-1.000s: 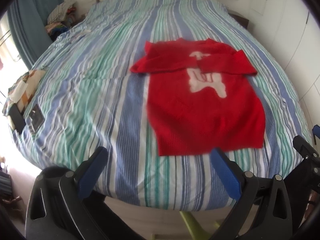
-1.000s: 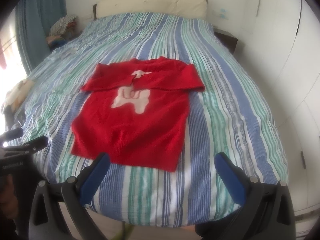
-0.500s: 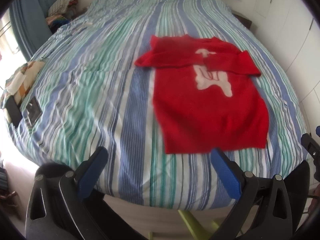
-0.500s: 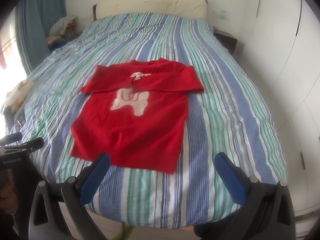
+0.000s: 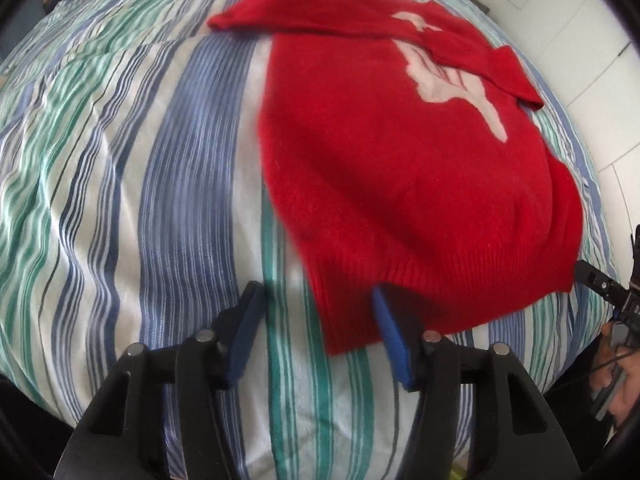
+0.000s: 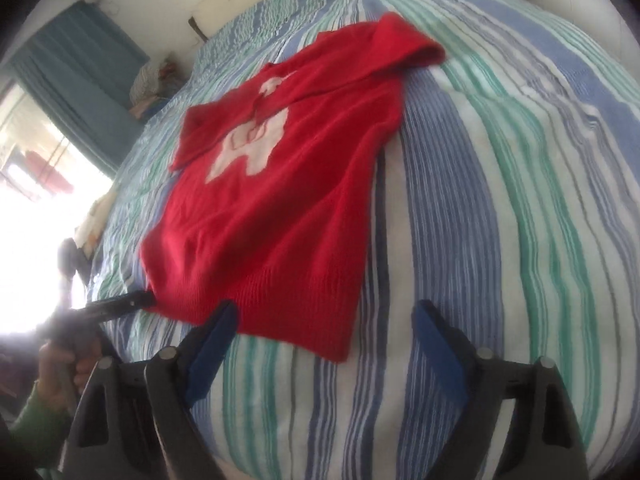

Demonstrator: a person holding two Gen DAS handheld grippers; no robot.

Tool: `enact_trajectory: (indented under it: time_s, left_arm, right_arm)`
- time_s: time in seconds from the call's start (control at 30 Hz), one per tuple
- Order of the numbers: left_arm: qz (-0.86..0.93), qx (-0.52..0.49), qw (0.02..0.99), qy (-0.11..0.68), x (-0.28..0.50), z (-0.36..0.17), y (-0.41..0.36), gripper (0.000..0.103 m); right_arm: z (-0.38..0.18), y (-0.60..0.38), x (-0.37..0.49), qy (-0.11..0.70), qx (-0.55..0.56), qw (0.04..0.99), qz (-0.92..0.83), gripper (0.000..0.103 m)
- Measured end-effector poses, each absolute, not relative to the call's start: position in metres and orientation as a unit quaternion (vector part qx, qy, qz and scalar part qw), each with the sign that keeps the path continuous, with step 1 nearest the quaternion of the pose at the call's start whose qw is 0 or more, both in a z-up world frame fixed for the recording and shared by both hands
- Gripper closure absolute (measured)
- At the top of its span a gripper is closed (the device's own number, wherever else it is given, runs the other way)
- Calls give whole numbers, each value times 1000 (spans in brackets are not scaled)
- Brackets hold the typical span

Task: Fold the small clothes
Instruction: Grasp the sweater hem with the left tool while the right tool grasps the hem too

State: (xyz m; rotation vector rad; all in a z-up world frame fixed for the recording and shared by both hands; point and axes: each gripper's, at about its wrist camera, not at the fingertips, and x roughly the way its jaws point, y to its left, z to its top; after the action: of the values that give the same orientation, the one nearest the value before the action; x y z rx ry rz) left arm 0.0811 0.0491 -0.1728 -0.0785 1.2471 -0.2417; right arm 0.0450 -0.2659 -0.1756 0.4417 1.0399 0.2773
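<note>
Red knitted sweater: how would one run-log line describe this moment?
red knitted sweater: flat on striped bedsheet | left gripper: open at hem | right gripper: open at hem

No legible text, label, brand or number is found; the sweater's white motif carries no letters.

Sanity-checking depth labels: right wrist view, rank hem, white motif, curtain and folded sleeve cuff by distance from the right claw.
1. Hem: just ahead of the right claw, toward its left finger.
2. White motif: mid-sweater, up and left.
3. Sleeve cuff: far end of the sweater, upper right.
4. Curtain: beyond the bed, far left.
</note>
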Motion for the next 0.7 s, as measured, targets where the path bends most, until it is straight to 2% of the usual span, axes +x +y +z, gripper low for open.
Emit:
enact_trajectory:
  time_s: [0.03, 0.07, 0.1, 0.27, 0.37, 0.47, 0.57, 0.67, 0.7]
  left_arm:
    - [-127, -41, 800, 584, 81, -172, 48, 100]
    - [-134, -48, 796, 589, 80, -169, 50, 100]
    - [-126, -47, 797, 589, 77, -164, 53, 100]
    - [-117, -49, 807, 576, 52, -134, 83, 101]
    - [-102, -34, 799, 592, 53, -149, 83, 101]
    - [-84, 1, 793, 603, 56, -176, 69, 101]
    - [-73, 21, 805, 588, 52, -172, 62, 100]
    - [-65, 20, 812, 580, 48, -169, 60, 95]
    - [-66, 21, 812, 580, 47, -165, 61, 86]
  right_arm:
    - [-184, -262, 51, 501, 215, 826, 146, 34]
    - [-192, -255, 56, 515, 211, 815, 164, 49]
    - [-195, -247, 59, 527, 188, 812, 167, 97]
    - [-161, -247, 41, 539, 141, 817, 149, 97]
    - [-149, -258, 26, 545, 169, 810, 133, 97]
    - [-185, -250, 30, 584, 144, 792, 106, 98]
    - [-212, -248, 32, 585, 156, 791, 91, 98]
    - [-202, -242, 31, 580, 134, 798, 87, 96]
    - [-198, -241, 30, 581, 129, 798, 94, 87]
